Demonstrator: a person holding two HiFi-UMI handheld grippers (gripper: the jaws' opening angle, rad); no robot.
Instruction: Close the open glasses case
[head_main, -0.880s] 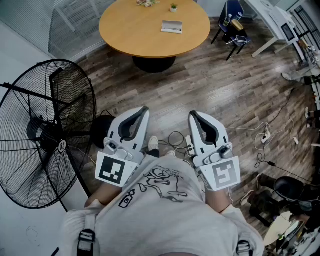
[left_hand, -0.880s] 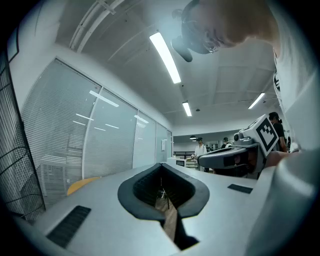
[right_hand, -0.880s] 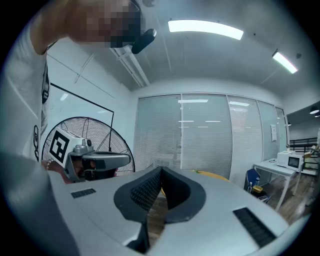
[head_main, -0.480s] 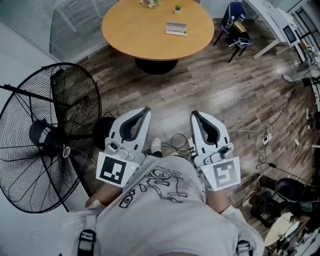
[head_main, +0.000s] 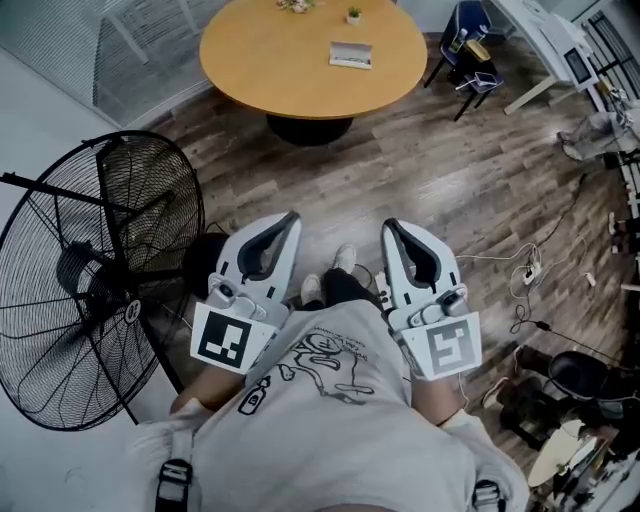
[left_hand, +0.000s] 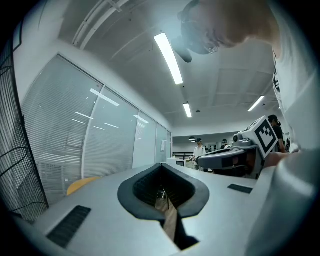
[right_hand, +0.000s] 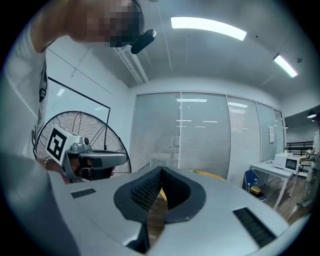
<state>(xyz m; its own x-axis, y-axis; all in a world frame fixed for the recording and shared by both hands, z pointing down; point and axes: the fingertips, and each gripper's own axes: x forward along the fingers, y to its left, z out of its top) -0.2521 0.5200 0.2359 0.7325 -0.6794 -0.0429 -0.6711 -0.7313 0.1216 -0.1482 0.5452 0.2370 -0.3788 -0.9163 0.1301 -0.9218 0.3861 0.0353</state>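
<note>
With the left claw (head_main: 288, 218) and right claw (head_main: 388, 227) both closed and empty, well apart from the glasses case (head_main: 351, 55) on the upper-frame worktop (head_main: 270, 70), approaching it likely comes next.

Small pale case (head_main: 350, 55), rectangular, lying flat on the round wooden table (head_main: 260, 70). It sits right of the table's centre, toward the far side. Long side runs roughly left to right, slightly skewed. Darker band along the near edge. Too small to tell how the lid stands.
</note>
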